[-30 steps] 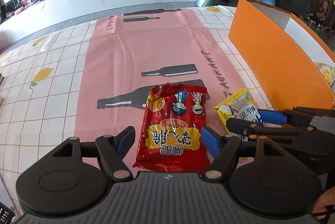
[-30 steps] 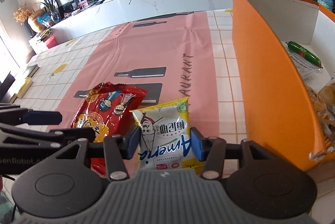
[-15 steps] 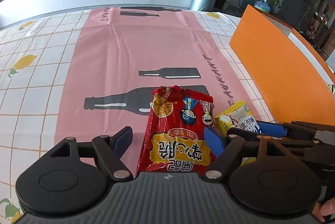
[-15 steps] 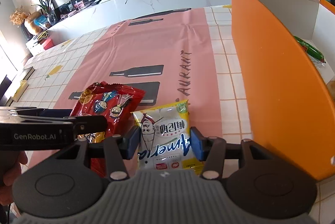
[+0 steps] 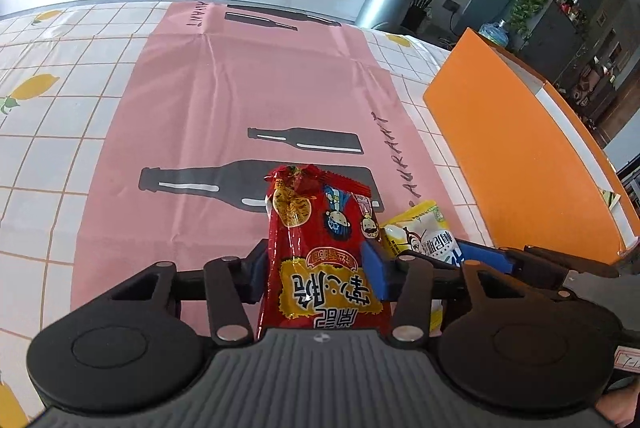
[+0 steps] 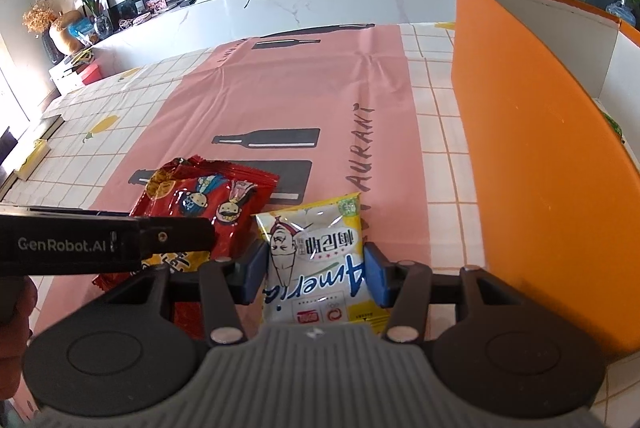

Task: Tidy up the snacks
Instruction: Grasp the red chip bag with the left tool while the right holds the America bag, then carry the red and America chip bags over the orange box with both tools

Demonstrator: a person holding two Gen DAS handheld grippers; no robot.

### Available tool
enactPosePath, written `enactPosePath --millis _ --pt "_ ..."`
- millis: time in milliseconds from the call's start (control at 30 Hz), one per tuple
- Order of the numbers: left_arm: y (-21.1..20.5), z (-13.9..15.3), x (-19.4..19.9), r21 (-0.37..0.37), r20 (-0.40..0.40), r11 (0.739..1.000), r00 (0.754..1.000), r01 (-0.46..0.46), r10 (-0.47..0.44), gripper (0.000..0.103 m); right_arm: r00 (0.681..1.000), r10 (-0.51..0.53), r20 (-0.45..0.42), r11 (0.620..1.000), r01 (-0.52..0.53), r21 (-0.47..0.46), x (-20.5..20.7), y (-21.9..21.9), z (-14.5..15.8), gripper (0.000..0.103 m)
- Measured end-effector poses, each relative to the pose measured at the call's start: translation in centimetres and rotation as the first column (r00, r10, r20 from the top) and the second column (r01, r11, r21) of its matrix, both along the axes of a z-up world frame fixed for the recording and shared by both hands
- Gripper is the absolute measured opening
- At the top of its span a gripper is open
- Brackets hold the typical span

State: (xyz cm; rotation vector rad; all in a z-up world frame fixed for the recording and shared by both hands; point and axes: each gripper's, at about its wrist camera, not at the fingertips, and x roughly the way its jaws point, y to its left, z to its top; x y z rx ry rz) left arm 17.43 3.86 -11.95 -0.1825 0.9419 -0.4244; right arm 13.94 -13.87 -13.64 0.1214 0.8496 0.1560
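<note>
Bright daylight, sharp focus, fisheye-warped edges

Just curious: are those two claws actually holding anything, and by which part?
Left gripper is closing across the red packet's near half; right gripper clamps the yellow-white packet mid-body, by its side edges.

Left gripper point(image 5: 318, 270) jaws closing on a red snack bag point(image 5: 320, 252), blue pads pressing both its sides so the bag bunches narrow. Bag lies on a pink bottle-print cloth point(image 5: 224, 100) over the checked desk point(image 5: 48, 132). Just right of it, a yellow-white snack bag point(image 5: 426, 236) sits in the right gripper point(image 5: 452, 252), seen side-on. Orange box point(image 5: 516, 164) stands at right, apart from both bags.
</note>
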Motion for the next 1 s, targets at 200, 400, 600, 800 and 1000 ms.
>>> enactPosePath --millis 200,400,600,800,1000 --pt "0.5 1.3 -0.8 -0.035 -0.02 0.996 0.996 -0.084 0.083 0.031 1.0 0.012 0.002 1.0 -0.012 -0.025 -0.2 0.4 0.3 0.049" --pt "0.3 2.6 -2.1 -0.031 -0.01 0.992 0.992 -0.124 0.124 0.027 1.0 0.027 0.006 0.999 -0.027 -0.034 -0.6 0.7 0.8 0.049" --pt "0.5 3.6 -3.0 -0.017 -0.008 0.987 0.987 -0.16 0.16 0.027 0.997 0.048 0.055 0.997 -0.045 -0.063 -1.5 1.2 2.5 0.049" --pt "0.8 5.7 -4.1 -0.029 0.031 0.982 0.982 -0.185 0.186 0.027 0.994 0.053 0.092 0.997 -0.047 -0.059 -2.8 1.3 4.5 0.049" --pt "0.4 8.7 -5.5 -0.043 0.092 0.982 0.978 -0.186 0.189 0.027 0.987 0.038 0.157 0.999 -0.033 -0.031 -4.7 0.2 7.8 0.049"
